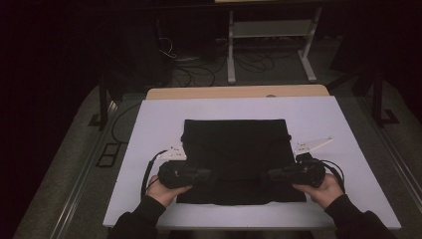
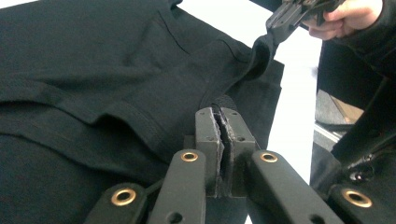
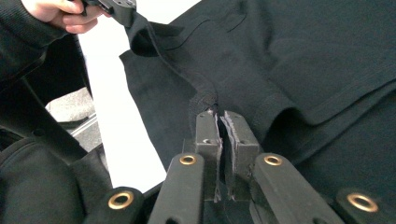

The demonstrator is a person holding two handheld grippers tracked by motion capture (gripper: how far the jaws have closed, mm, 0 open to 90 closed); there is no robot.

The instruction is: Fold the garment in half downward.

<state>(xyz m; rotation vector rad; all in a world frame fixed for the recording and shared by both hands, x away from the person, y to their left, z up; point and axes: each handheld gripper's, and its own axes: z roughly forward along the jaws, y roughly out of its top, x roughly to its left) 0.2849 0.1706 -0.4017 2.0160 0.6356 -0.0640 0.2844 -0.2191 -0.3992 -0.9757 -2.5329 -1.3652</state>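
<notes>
Left gripper (image 2: 220,116): black two-jaw tool, jaws drawn together and clamped on a raised fold at the near edge of the black folded cotton garment (image 2: 107,70); fabric bunches at the tips. In the high view the left gripper (image 1: 206,175) lies level, pointing inward over the garment's near-left part, w/ the left hand (image 1: 164,191) behind it and a grey three-cornered plate just beyond.

Right gripper (image 3: 219,117): same build, jaws likewise pressed together on a pinch of the same hem, cloth ridge rising between the tips. High view: right gripper (image 1: 272,174) points inward opposite the left one, right hand (image 1: 321,188) behind it.

Garment (image 1: 236,149): spread flat betw. and beyond both grippers, roughly square, near edge lifted slightly where each gripper pinches it; a stitched hem band runs across it just beyond the jaws in both gripper views.

Underneath: white rectangular sheet (image 1: 318,114) covering the counter, extending well past the garment on all sides; a strip of the light wooden counter (image 1: 199,92) shows at the far edge.
</notes>
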